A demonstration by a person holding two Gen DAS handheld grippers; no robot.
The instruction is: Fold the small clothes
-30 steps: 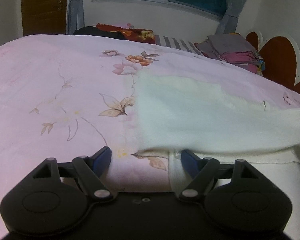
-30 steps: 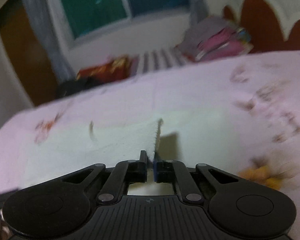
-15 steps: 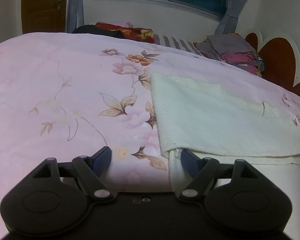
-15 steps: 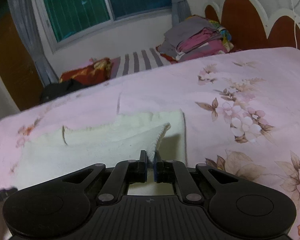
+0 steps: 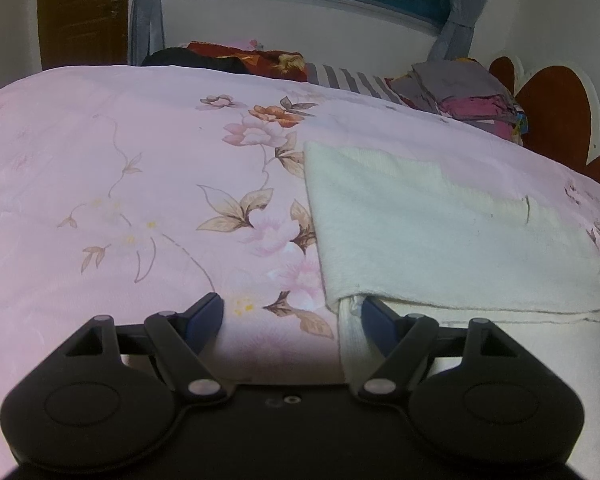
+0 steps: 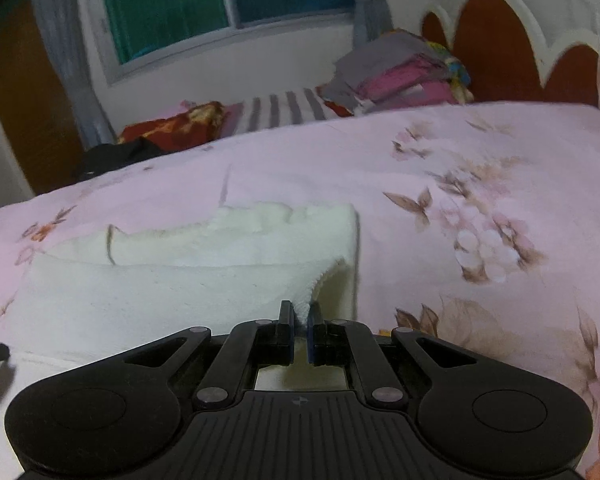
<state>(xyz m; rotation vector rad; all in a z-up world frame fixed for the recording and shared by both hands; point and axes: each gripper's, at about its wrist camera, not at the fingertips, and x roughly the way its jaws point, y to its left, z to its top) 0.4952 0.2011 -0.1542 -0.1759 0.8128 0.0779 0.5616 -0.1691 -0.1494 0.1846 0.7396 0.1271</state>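
A cream knitted garment (image 5: 440,232) lies on the pink floral bedspread (image 5: 120,184), its top layer folded over a lower layer. My left gripper (image 5: 292,312) is open and empty, low over the bed at the garment's near left corner, the right fingertip touching the lower layer's edge. In the right wrist view the garment (image 6: 160,288) spreads to the left. My right gripper (image 6: 299,322) is shut on a corner of the garment's top layer, held just above the lower layer.
A stack of folded clothes (image 5: 460,92) sits at the far right by the red scalloped headboard (image 6: 500,44). A striped cloth (image 6: 284,110), a red patterned cloth (image 5: 256,60) and a dark item lie beyond the bed under the window.
My right gripper carried the garment's corner across and lowered it, laying the top layer flat over the lower one. The fold's left edge shifted right. My left gripper stayed put and open.
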